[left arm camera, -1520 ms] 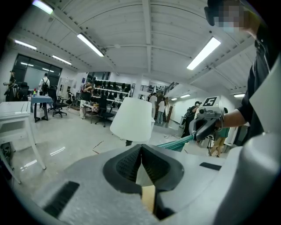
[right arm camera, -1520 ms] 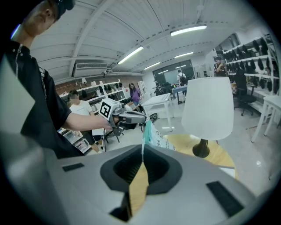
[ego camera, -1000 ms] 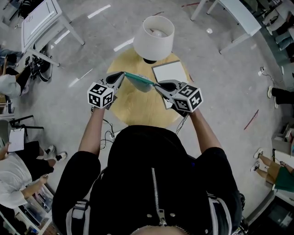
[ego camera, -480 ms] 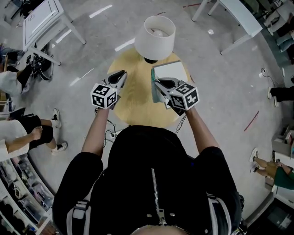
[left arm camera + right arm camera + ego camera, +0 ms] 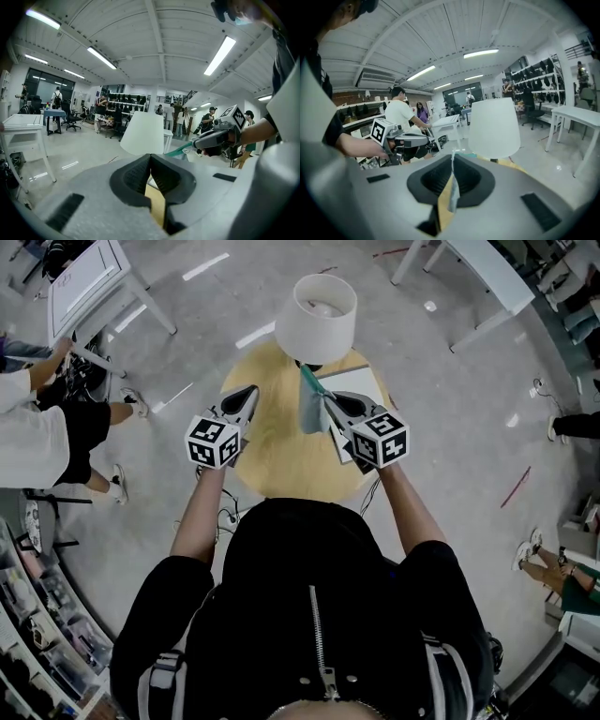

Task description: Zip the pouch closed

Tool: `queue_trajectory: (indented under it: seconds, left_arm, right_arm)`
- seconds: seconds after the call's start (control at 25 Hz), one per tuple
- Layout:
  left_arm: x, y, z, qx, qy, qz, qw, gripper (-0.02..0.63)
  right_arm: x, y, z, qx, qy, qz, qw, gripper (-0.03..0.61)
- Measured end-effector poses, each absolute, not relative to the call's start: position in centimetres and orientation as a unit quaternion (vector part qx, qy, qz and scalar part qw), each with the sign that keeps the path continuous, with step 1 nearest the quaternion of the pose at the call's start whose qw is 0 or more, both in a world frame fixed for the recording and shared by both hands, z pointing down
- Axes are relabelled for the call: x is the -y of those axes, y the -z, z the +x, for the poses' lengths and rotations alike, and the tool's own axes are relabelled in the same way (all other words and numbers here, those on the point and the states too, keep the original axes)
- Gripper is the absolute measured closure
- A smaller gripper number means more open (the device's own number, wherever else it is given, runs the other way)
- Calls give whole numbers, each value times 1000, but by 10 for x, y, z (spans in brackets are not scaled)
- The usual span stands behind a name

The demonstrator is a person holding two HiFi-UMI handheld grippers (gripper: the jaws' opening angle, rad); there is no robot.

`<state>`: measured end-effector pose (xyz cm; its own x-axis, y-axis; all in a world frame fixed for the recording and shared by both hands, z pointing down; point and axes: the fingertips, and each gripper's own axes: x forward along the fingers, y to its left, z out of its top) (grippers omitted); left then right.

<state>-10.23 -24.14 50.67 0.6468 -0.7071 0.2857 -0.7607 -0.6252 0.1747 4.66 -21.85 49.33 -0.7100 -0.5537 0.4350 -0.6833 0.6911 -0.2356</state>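
Two grippers hover above the round wooden table [image 5: 272,454], and only one of them has work in it. The right gripper [image 5: 325,402] has its jaws clamped on the teal pouch [image 5: 310,405], whose thin edge runs up between the pads in the right gripper view; the pouch hangs from that grip in the air, just in front of the white lamp [image 5: 317,307] and above the table, not resting on it. The left gripper [image 5: 247,392] stands well apart from the pouch, and its jaws have just been closing: they now meet with nothing between them. Whether the zip is fully run shut cannot be made out, as the pouch shows edge-on and its slider is too small to find. My reading is that the task sits between grips, either right after a pull along the zip or just ahead of a fresh one. If the zip is not yet home, the next move calls for the left jaws to part, cross to the pouch's free end and take hold there, so that the fabric is pulled taut against the right gripper's hold. If it is home, the pouch only needs lowering onto the table.
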Motion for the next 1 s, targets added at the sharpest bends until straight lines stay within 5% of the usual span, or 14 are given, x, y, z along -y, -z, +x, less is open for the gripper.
queue_trajectory:
  seconds: [1.0]
  left_arm:
    - [238, -503, -106, 411, -86, 897, 143, 612]
  right_arm:
    - [218, -479, 50, 909, -150, 353, 166, 560]
